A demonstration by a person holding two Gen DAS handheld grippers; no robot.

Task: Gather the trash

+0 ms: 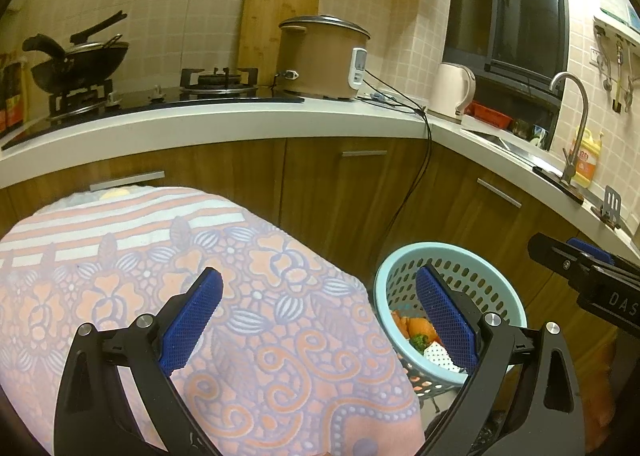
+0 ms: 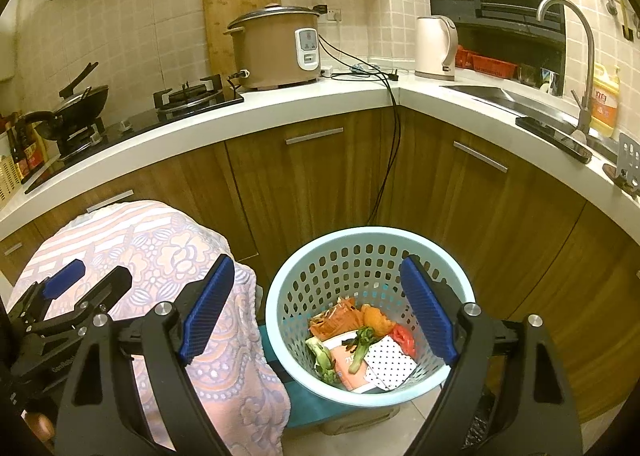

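Note:
A light blue perforated basket (image 2: pixel 288 320) stands on the floor by the cabinets and holds trash (image 2: pixel 360 340): orange wrappers, green vegetable scraps, a dotted white paper. My right gripper (image 2: pixel 316 304) is open and empty, hovering above the basket's left rim. My left gripper (image 1: pixel 318 314) is open and empty over a pink floral cloth (image 1: pixel 192 280), with the basket (image 1: pixel 460 256) to its right. The left gripper also shows in the right wrist view (image 2: pixel 86 280), and the right gripper shows at the right edge of the left wrist view (image 1: pixel 580 264).
The cloth (image 2: pixel 160 248) drapes a rounded surface left of the basket. Brown cabinets (image 2: pixel 312 184) stand behind. The counter (image 2: pixel 340 92) carries a rice cooker (image 2: pixel 276 48), kettle (image 2: pixel 434 48), stove with wok (image 2: pixel 80 104), sink and faucet (image 2: pixel 580 56). A black cable (image 2: pixel 394 144) hangs down.

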